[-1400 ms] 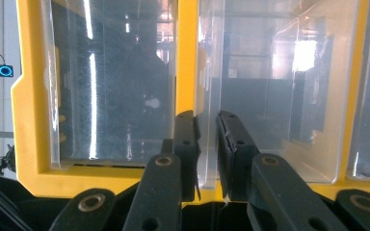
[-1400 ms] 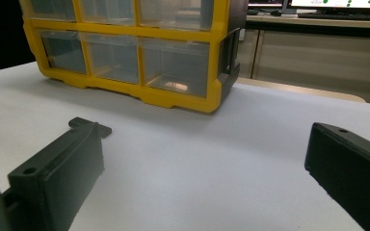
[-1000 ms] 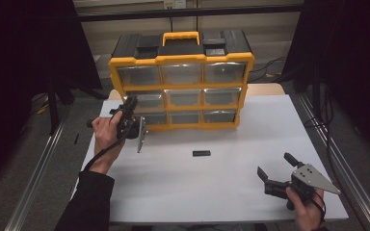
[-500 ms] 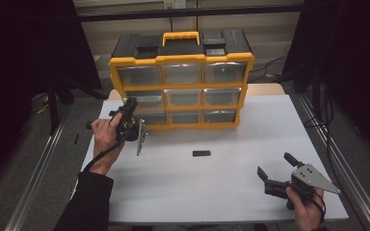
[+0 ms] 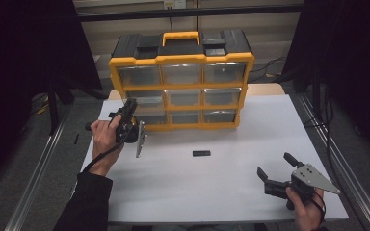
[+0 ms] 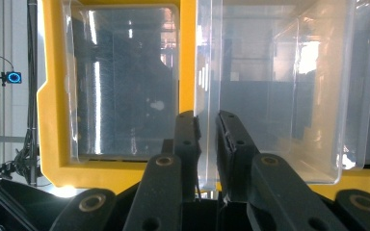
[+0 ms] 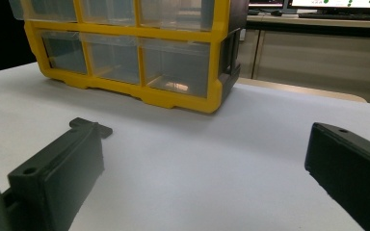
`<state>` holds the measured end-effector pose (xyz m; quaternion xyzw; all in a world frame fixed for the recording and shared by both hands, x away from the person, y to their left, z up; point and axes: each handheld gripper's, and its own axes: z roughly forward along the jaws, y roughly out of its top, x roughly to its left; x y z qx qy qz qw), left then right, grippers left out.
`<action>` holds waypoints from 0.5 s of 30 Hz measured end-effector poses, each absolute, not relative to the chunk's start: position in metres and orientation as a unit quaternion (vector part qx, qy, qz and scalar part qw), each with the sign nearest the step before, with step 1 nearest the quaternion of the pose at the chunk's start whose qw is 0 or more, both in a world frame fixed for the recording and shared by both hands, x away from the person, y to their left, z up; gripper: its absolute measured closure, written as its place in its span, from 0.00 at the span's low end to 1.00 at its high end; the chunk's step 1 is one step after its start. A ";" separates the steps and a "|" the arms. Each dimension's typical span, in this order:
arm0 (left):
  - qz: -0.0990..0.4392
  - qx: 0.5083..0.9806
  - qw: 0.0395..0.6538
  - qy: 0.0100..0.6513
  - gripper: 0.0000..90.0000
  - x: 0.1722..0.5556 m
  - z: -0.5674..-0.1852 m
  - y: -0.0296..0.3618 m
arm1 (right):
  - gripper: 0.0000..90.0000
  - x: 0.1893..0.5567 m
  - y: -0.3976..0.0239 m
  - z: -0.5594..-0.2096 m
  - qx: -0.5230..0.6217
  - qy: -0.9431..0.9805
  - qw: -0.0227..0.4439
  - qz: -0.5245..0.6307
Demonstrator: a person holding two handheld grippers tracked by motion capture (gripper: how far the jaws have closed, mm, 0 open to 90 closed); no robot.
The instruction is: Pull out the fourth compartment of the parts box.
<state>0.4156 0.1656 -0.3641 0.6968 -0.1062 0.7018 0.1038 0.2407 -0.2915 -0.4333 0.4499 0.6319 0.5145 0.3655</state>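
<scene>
One drawer (image 6: 274, 91) of the yellow organizer (image 5: 180, 60) is the thing in hand: the left gripper (image 6: 207, 120) has its two black jaws nearly pressed together on that drawer's clear front edge, at the organizer's left column, in one of the lower rows as the high view shows it. In the left gripper view the pinched plastic stands forward of the neighbouring drawer front (image 6: 125, 86), so I judge the drawer is partly drawn out of the organizer; how far it has come cannot be read, and the pull looks unfinished. Whatever is to go in or come out of it is left to do.

Well in front of the organizer, toward the person, a small black piece (image 5: 201, 153) lies alone on the white table (image 5: 221, 192). The right gripper (image 5: 275, 169) rests farther off at the table's near right corner, jaws spread wide and holding nothing.

Several things stay unclear. The hand (image 5: 103, 137) and gripper body cover the drawer in the high view, so its exact row is uncertain. Glare on the clear fronts hides whether any drawer holds contents. The black piece is too small to identify.
</scene>
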 end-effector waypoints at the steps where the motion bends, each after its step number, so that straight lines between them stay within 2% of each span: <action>1: 0.701 0.699 0.101 -0.105 0.89 0.415 -0.364 0.165 | 0.00 0.241 -0.292 -0.433 0.449 0.631 0.366 0.516; 15: 0.702 0.696 0.102 -0.110 0.89 0.408 -0.364 0.167 | 0.00 0.241 -0.292 -0.434 0.450 0.632 0.366 0.514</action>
